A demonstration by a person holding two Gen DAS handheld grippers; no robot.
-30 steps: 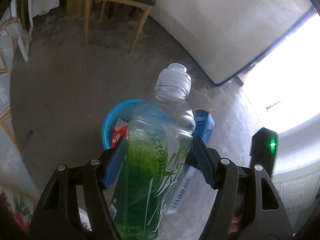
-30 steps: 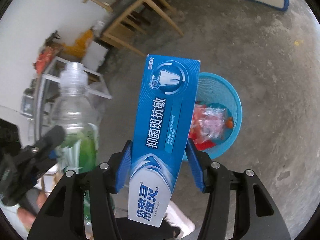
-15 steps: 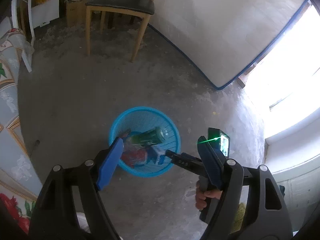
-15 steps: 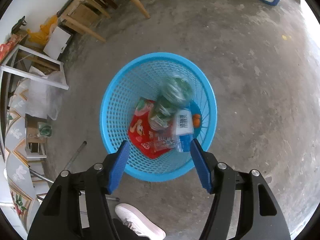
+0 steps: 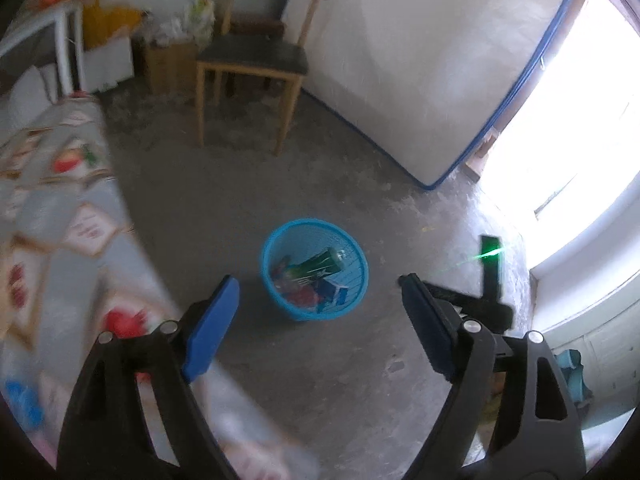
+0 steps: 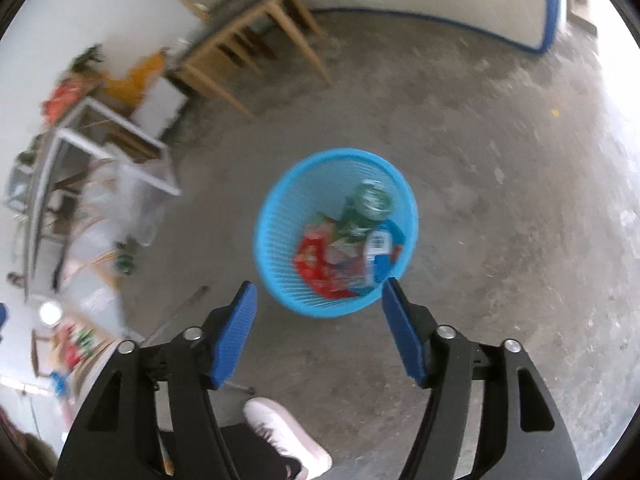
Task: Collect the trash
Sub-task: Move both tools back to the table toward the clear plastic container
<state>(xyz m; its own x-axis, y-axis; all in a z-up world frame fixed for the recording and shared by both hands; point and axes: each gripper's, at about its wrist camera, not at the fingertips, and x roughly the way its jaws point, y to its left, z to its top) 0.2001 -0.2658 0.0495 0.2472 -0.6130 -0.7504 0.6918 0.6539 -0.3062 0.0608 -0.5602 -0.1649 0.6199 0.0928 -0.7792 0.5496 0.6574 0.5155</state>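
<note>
A blue mesh basket (image 5: 276, 240) (image 6: 276, 200) stands on the concrete floor. In it lie the green-labelled plastic bottle (image 5: 320, 266) (image 6: 366, 206), the blue toothpaste box (image 5: 332, 294) (image 6: 380, 252) and a red wrapper (image 6: 314, 258). My left gripper (image 5: 318, 312) is open and empty, raised above and before the basket. My right gripper (image 6: 318, 320) is open and empty, above the basket's near rim. The right gripper's body also shows in the left wrist view (image 5: 490, 276).
A wooden chair (image 5: 252, 64) stands at the back by a white mattress (image 5: 420, 60) leaning on the wall. A table with a patterned cloth (image 5: 60, 240) is at the left. A metal rack (image 6: 100, 152) and clutter lie left. My white shoe (image 6: 286, 436) is near.
Both grippers opened and dropped the bottle and the toothpaste box into the basket. Since then both have pulled up and back, so the basket looks smaller.
</note>
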